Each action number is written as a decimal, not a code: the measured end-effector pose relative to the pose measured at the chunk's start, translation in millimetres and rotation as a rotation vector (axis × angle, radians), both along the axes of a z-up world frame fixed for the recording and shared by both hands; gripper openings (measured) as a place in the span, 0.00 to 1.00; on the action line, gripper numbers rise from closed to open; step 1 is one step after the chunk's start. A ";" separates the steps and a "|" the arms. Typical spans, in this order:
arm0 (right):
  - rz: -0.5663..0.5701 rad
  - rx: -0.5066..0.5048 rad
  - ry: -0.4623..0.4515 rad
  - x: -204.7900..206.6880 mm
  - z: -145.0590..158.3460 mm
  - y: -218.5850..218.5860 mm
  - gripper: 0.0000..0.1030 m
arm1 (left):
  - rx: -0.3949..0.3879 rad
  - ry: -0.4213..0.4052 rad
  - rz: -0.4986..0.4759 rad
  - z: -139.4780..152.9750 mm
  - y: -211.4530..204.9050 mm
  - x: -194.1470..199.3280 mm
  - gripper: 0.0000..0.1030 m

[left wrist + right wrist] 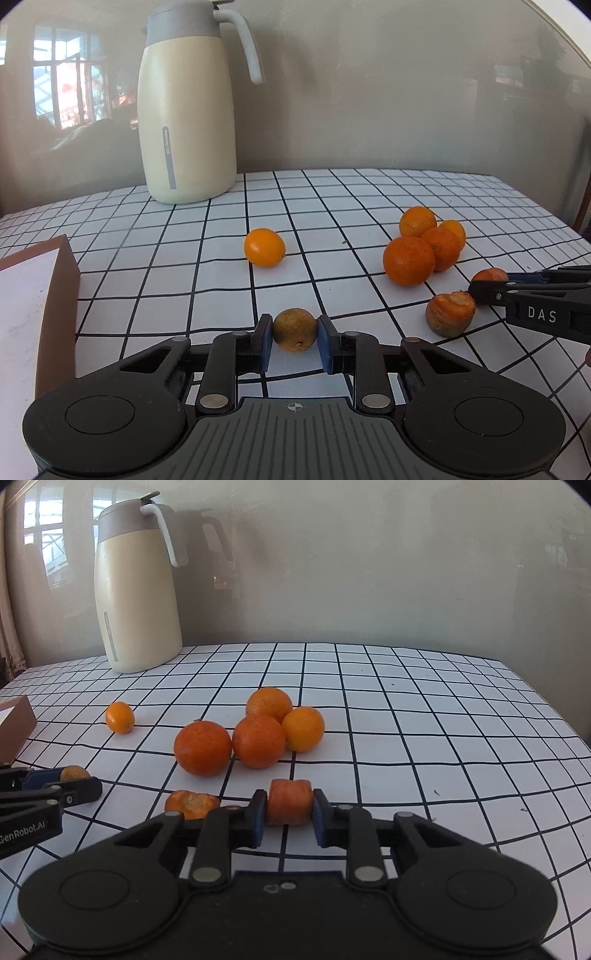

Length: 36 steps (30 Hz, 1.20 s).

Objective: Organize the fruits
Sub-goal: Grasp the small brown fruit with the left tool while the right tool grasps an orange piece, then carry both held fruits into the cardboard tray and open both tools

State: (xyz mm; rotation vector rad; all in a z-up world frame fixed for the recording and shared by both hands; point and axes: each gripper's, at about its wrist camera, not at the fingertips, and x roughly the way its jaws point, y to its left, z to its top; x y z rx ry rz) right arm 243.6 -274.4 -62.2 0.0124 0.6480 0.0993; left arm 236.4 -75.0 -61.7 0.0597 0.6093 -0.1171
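My left gripper (294,341) was clamped on a brownish fruit (294,329); my right gripper (289,814) gripped a shrivelled orange piece (289,802). At twelve o'clock, four oranges (258,740) clustered. Sorting had barely begun; box (55,295) at nine o'clock.

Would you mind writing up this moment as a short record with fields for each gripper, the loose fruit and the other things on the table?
left gripper: shut on a brownish round fruit
right gripper: shut on an orange fruit chunk
loose fruit: cluster of four oranges; one small orange apart to the left; a broken-open piece beside the right gripper
table: white cloth, black grid
other items: cream jug at the back; brown box at the left edge
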 end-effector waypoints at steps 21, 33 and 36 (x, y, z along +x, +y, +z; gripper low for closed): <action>-0.004 0.013 -0.136 -54.7 51.6 9.3 0.16 | 0.026 -0.163 -0.037 56.9 14.8 -71.6 0.25; 0.110 -0.004 -0.197 -87.7 73.0 66.7 0.16 | 0.014 -0.193 0.074 69.0 75.7 -118.9 0.25; 0.146 -0.001 -0.211 -90.7 78.0 84.5 0.16 | 0.005 -0.201 0.109 69.4 91.8 -123.8 0.25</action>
